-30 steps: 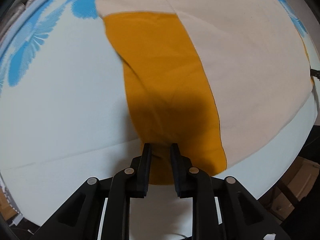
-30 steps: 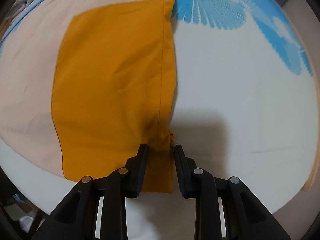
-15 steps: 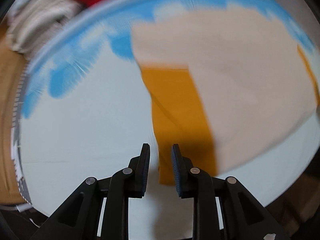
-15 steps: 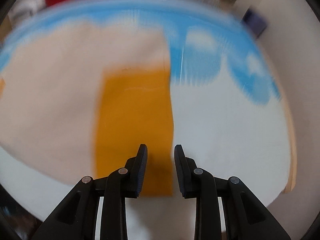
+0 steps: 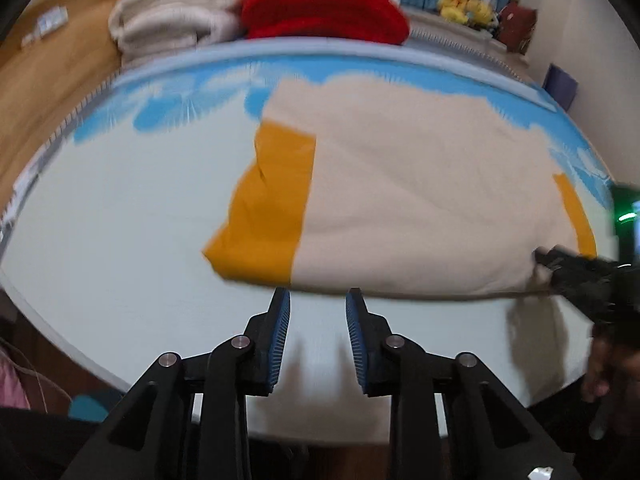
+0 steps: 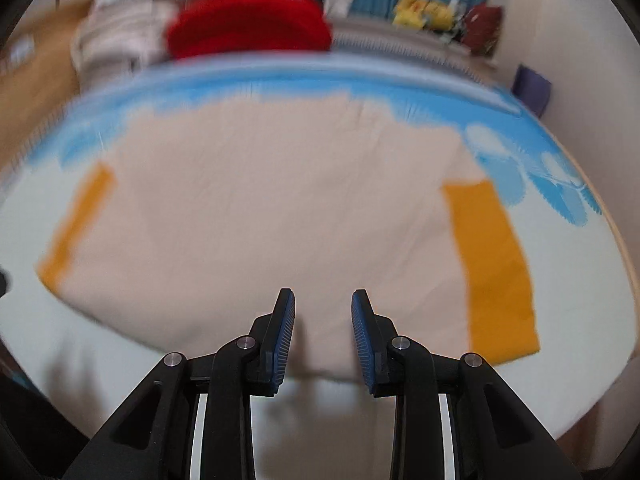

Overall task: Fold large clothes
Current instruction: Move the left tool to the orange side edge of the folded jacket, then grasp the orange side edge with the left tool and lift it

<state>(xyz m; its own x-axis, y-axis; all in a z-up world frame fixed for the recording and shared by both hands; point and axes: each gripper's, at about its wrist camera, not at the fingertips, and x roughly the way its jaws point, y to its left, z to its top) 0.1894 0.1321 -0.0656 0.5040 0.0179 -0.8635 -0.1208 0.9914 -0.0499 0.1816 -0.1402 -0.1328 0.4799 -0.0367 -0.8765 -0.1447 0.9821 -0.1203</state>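
The left tongs [image 5: 318, 304] hang with their jaws parted, blue ribbed pads [image 5: 280, 340] facing each other and nothing between them. The right tongs [image 6: 323, 306] are spread just as wide and empty too. In the left wrist view the right tongs reach in from the right edge, blurred, a hand [image 5: 608, 372] behind them.

No readable text, label or number anywhere.

One garment [image 6: 280, 216] — cream body, two orange sleeves [image 6: 494, 264]; one bed [image 5: 100, 240]; two hand-held grippers — left hand-held gripper [image 5: 318, 312], right hand-held gripper [image 6: 323, 312]; one red cushion [image 5: 324, 12]; one folded white blanket pile [image 5: 176, 16]; yellow plush toys [image 5: 464, 6], count unclear.
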